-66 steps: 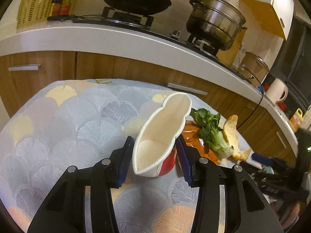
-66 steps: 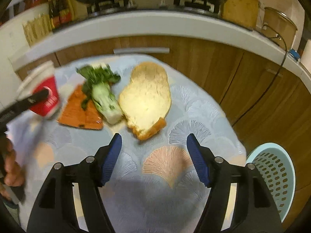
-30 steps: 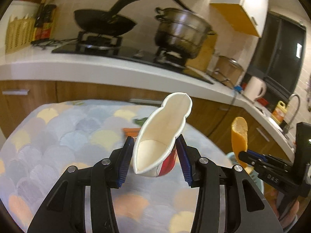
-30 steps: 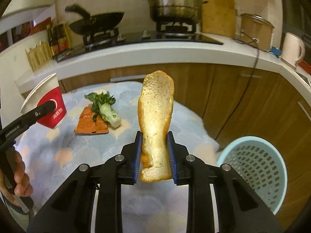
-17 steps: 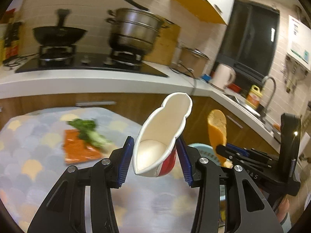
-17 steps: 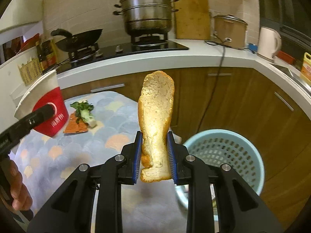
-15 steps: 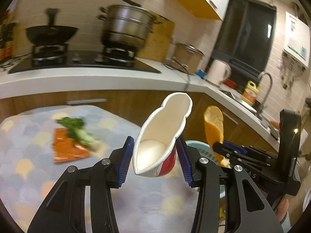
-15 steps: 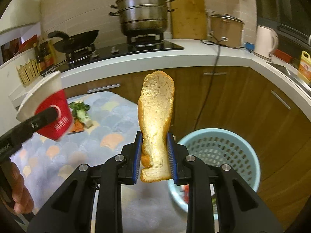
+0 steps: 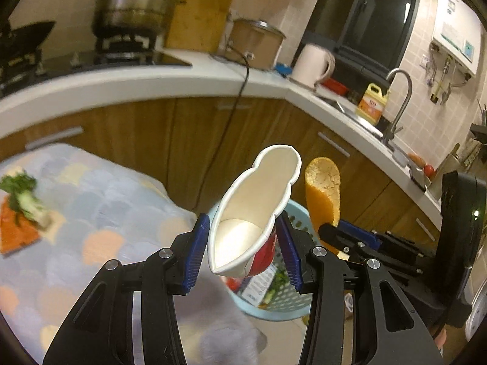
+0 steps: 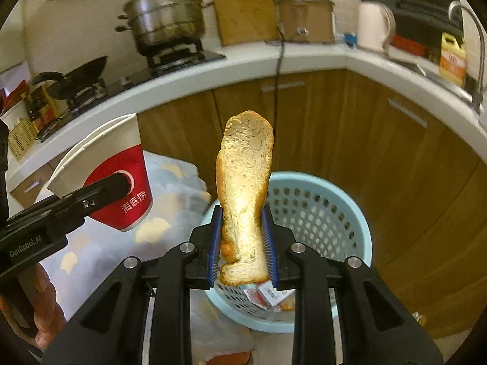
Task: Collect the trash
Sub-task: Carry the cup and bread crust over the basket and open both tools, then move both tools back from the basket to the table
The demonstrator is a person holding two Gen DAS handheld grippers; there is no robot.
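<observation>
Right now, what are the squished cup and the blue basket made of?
The paper cup looks like thin coated paper: its rim has creased into a wavy shape between the left tongs, matte white inside, glossy red print outside. The laundry-style basket looks like moulded plastic: smooth pale blue, with even rows of punched holes. The bread slice in the right tongs shows a porous crumb.
</observation>
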